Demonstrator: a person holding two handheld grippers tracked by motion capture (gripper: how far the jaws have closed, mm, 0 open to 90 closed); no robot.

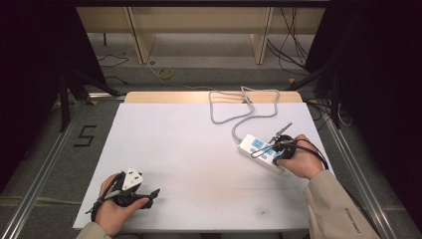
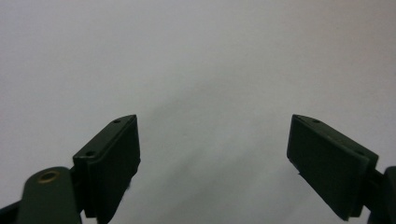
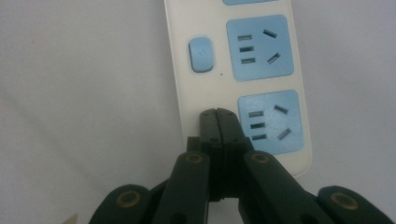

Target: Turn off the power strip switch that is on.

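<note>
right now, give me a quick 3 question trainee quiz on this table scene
1. True or false: the right gripper has its fingers pressed together.
2. Where do its tips rest on the white plastic power strip with light blue sockets? A) beside the lower socket B) on the grey cable
3. Are the left gripper fingers apart or together?

Key: 1 true; 2 A; 3 apart, over the bare white table.

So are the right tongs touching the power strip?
Cannot tell. In the right gripper view the shut right tongs overlap the power strip beside its lower blue socket, but from this angle contact or a gap beneath the tips isn't plain.
</note>
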